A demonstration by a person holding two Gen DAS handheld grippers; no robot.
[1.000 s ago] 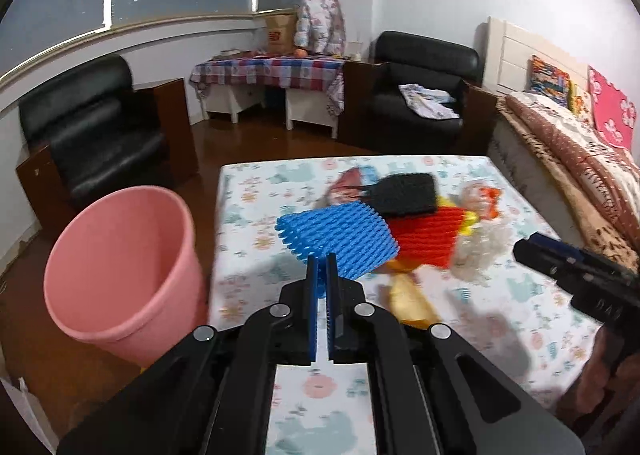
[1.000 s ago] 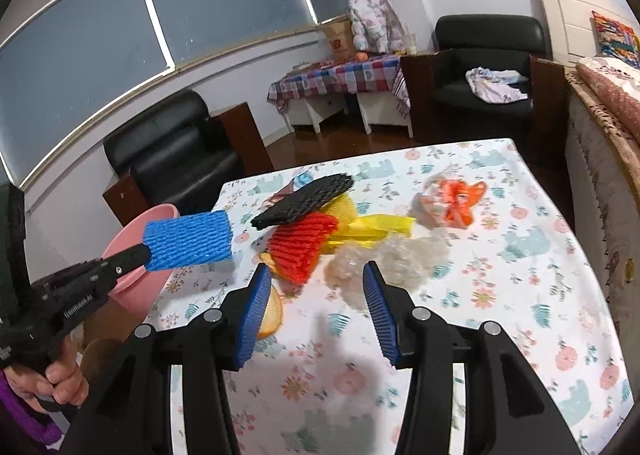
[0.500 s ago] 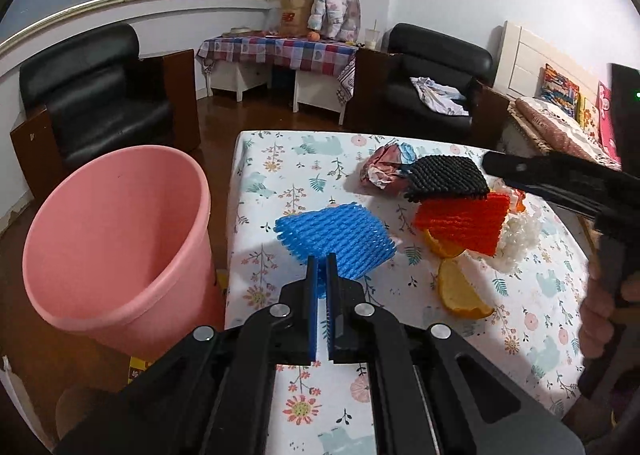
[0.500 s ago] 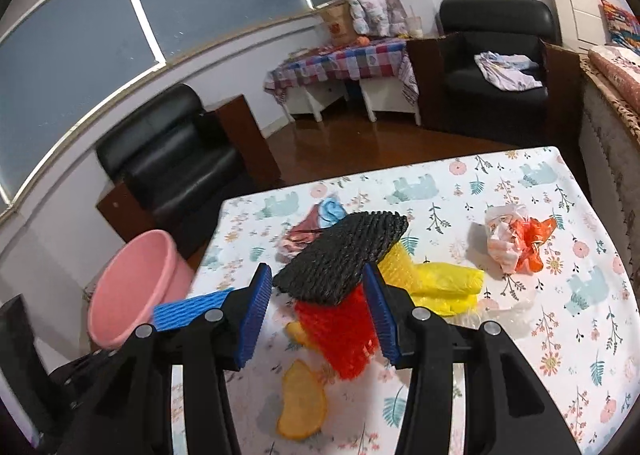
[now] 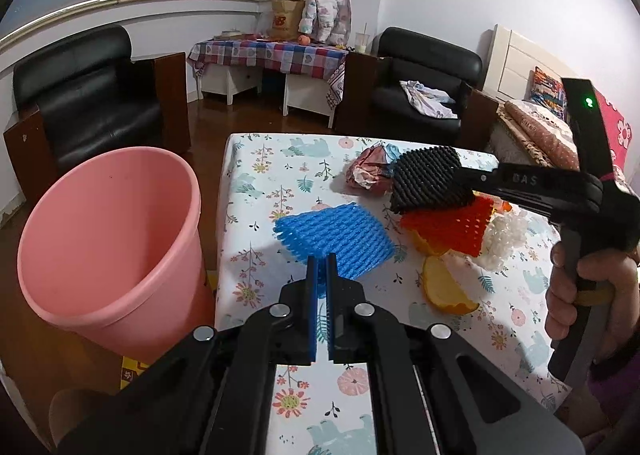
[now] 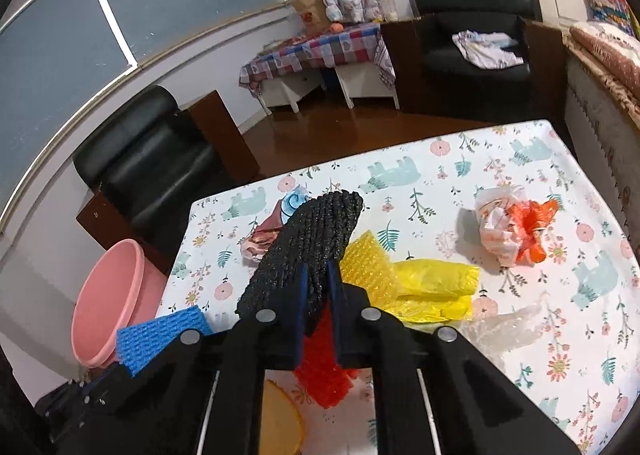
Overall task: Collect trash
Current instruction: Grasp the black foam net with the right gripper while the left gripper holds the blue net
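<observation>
Left gripper: jaws pinched together on the near edge of a blue foam-net fruit sleeve. Sleeve lies flat out ahead of the gripper, long axis running across the view, held above the floral-print tabletop just right of the round pink plastic bin. Bin stands on the floor against the tabletop's left edge, mouth open and tipped toward the camera.

Right gripper: jaws have just been closing and now clamp the near end of a black foam-net fruit sleeve. Its long axis points away from the gripper, up and slightly right, far end toward the bin-side back corner of the tabletop. In the left wrist view this gripper reaches in from the right, a hand on its grip.

Right of the bin, under the black sleeve: red foam-net sleeve, orange peel, yellow plastic bag, clear plastic film. Crumpled white-and-orange wrapper farthest from the bin.
</observation>
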